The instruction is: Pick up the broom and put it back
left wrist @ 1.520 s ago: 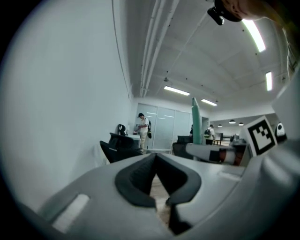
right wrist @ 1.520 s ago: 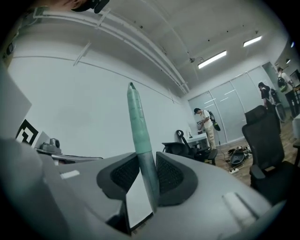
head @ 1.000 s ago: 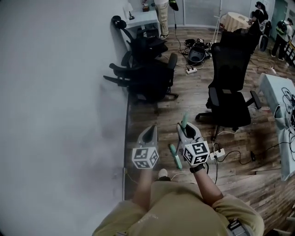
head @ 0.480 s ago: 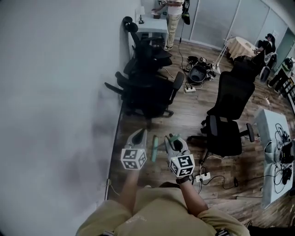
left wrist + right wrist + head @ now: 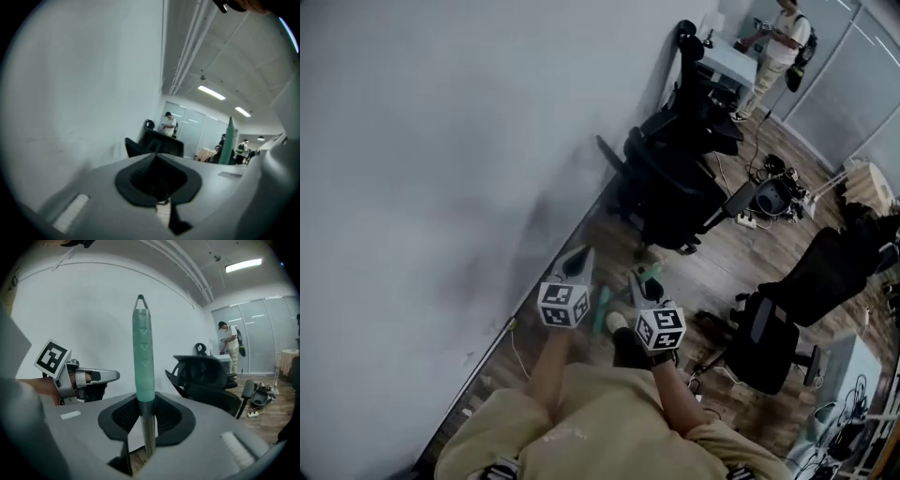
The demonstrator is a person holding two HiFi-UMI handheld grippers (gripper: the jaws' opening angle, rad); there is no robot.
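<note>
The broom's green handle (image 5: 142, 357) stands upright between the jaws of my right gripper (image 5: 147, 430), which is shut on the metal shaft just below the green grip. From the head view, the right gripper (image 5: 643, 284) holds the handle top (image 5: 651, 273), and the green broom head (image 5: 600, 310) hangs low by my feet. My left gripper (image 5: 578, 262) is beside it on the wall side, apart from the broom. Its jaws (image 5: 154, 158) meet with nothing between them. The handle tip (image 5: 228, 140) shows at the right of the left gripper view.
A white wall (image 5: 441, 169) runs close along the left. Black office chairs (image 5: 675, 178) stand against it ahead, another chair (image 5: 787, 319) at the right. A person (image 5: 778, 37) stands by a desk far off. Cables and a power strip (image 5: 745, 219) lie on the wood floor.
Both grippers have swung with the broom toward the white wall and slightly down. The broom stays upright in the right gripper; the left one stays apart from it.
</note>
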